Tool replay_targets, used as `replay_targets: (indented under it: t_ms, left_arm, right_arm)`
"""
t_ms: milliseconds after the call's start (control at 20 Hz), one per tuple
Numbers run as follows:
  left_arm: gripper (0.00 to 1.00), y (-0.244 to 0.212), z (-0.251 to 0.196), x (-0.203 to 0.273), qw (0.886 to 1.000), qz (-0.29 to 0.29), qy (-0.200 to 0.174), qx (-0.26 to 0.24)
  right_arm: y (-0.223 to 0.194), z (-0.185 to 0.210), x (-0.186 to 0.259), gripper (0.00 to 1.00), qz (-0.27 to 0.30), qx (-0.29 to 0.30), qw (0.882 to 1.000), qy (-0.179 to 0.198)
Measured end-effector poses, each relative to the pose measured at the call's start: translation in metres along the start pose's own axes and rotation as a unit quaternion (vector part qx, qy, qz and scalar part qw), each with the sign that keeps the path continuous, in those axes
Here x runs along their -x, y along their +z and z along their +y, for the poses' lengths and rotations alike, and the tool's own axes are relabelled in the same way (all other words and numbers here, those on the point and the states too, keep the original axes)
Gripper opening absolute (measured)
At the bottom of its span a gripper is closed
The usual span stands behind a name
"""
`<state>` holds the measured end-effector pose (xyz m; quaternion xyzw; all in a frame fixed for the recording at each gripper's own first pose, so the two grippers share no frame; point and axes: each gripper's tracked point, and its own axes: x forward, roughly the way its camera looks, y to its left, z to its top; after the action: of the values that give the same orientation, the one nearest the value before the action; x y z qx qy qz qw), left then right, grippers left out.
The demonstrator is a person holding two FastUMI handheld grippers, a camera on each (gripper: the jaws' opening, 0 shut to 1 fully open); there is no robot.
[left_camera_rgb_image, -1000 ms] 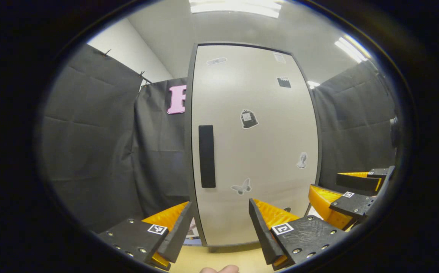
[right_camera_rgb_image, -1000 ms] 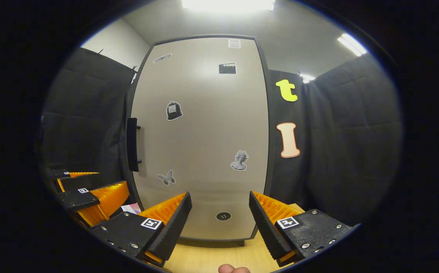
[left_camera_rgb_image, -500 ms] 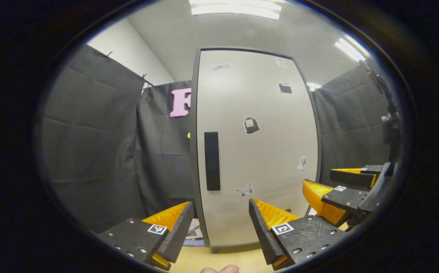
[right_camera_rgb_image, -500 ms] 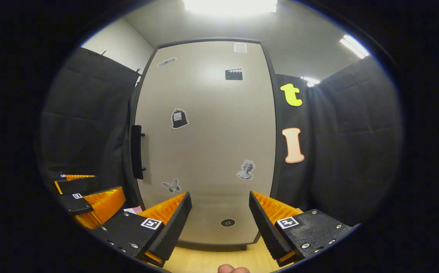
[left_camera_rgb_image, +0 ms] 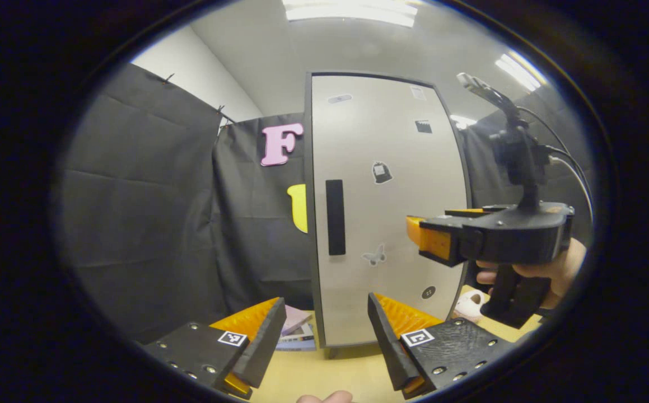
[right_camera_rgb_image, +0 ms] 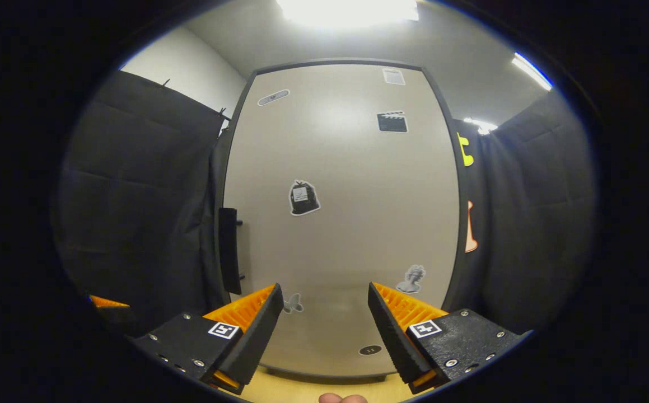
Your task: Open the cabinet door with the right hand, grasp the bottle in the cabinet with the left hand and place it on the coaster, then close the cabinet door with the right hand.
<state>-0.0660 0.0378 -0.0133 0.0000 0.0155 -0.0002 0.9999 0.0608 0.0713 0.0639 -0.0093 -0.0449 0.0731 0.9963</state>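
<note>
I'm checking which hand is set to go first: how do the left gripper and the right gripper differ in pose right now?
The right gripper is raised partway up the cabinet door, its fingers aimed toward the handle; the left gripper sits low, near the door's bottom edge. The right gripper is out in front of the door, while the left gripper sits further back, at the handle side. Shared: both are open and empty, and the door is shut.

The left gripper view sits low over the table [left_camera_rgb_image: 352, 366], set farther back, facing the closed cabinet door [left_camera_rgb_image: 386, 212] from its left. The right gripper view looks nearly straight at the door [right_camera_rgb_image: 341, 224] from nearer. The 2 views share the door and its handle [left_camera_rgb_image: 335, 217].
</note>
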Motion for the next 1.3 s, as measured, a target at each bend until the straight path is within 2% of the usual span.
replay_targets:
  t_ms: [150, 350, 650, 750, 800, 850, 900, 1100, 1300]
  left_arm:
    - [0.84, -0.011, 0.018, 0.020, 1.000, 0.012, 0.018, -0.001]
    - [0.84, -0.019, 0.046, 0.042, 0.999, 0.018, 0.047, 0.000]
    - [0.84, -0.042, 0.077, 0.061, 0.995, 0.045, 0.081, 0.022]
    - [0.84, -0.043, 0.088, 0.063, 0.995, 0.046, 0.091, 0.015]
    - [0.84, -0.043, 0.090, 0.063, 0.995, 0.046, 0.092, 0.014]
    - [0.84, -0.044, 0.092, 0.065, 0.994, 0.045, 0.095, 0.016]
    - [0.84, -0.044, 0.093, 0.065, 0.994, 0.045, 0.096, 0.018]
    - [0.84, -0.047, 0.091, 0.066, 0.994, 0.045, 0.096, 0.023]
    - [0.84, -0.048, 0.087, 0.070, 0.995, 0.041, 0.086, 0.004]
  right_arm:
    - [0.007, 0.031, -0.020, 0.94, -0.007, 0.010, 1.000, 0.023]
    - [-0.005, 0.093, -0.052, 0.94, 0.020, -0.017, 0.996, 0.089]
    - [-0.016, 0.125, -0.090, 0.93, 0.047, -0.017, 0.994, 0.098]
    - [-0.014, 0.130, -0.093, 0.80, 0.043, -0.015, 0.994, 0.103]
    - [-0.015, 0.124, -0.096, 0.67, 0.043, 0.003, 0.995, 0.088]
    - [-0.016, 0.125, -0.095, 0.55, 0.043, 0.007, 0.995, 0.090]
    - [-0.017, 0.125, -0.094, 0.35, 0.046, 0.003, 0.995, 0.090]
    - [-0.018, 0.124, -0.095, 0.26, 0.055, 0.000, 0.993, 0.104]
    - [-0.018, 0.124, -0.089, 0.22, 0.061, -0.012, 0.990, 0.126]
